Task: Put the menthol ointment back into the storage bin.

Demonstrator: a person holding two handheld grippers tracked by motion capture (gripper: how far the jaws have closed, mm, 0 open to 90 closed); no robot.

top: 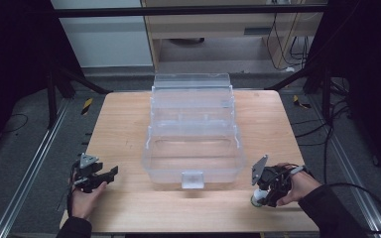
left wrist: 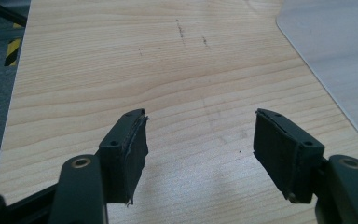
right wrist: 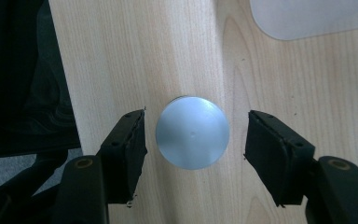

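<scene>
A clear plastic tiered storage box (top: 193, 134) stands open in the middle of the wooden table (top: 124, 124). My right gripper (right wrist: 193, 135) points straight down over a small round container with a grey-white cap (right wrist: 192, 132), which stands near the table's front right edge (top: 258, 198). Its jaws are open, one on each side of the cap, not touching it. My left gripper (left wrist: 200, 140) is open over bare wood at the front left (top: 101, 176), with nothing between its fingers.
A corner of the clear box (left wrist: 335, 60) lies to the right of my left gripper, and another corner (right wrist: 307, 16) lies beyond the right one. The table's front edge (right wrist: 65, 93) runs close beside the capped container. Dark floor and metal rails (top: 34, 163) flank the table.
</scene>
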